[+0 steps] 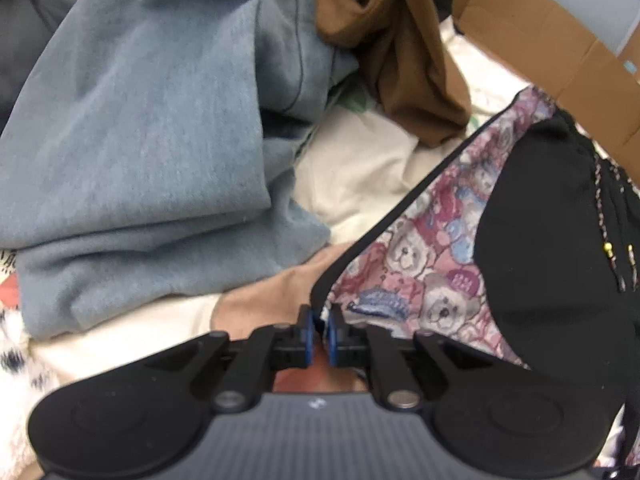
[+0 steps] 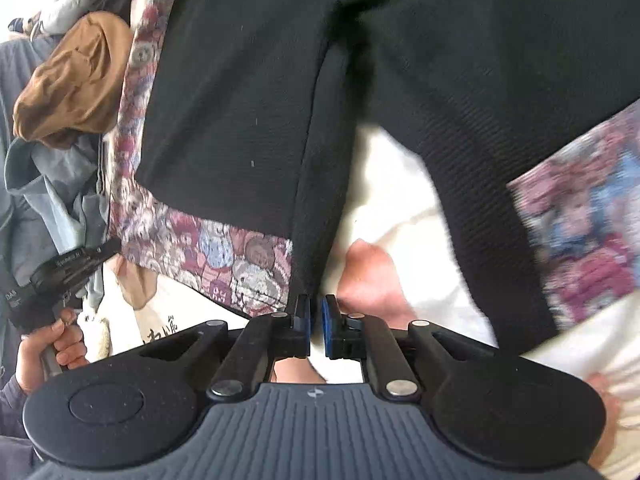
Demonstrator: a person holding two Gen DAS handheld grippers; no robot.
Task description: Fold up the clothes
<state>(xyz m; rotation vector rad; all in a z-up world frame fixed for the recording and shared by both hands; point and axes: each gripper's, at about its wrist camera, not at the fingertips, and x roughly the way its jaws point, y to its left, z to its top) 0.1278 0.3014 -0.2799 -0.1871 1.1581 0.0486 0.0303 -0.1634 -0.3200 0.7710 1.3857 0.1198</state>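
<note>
Left wrist view: my left gripper is pinching the black-piped corner of the black sweater, whose woven teddy-bear trim is looking thick and nubby. It is lying over a cream sheet beside a soft blue-grey garment and a crumpled brown garment. Right wrist view: my right gripper, tilting down, is sitting with pads nearly together at the sweater's ribbed black hem edge; whether cloth is actually caught I cannot tell. My left hand is gripping its handle.
</note>
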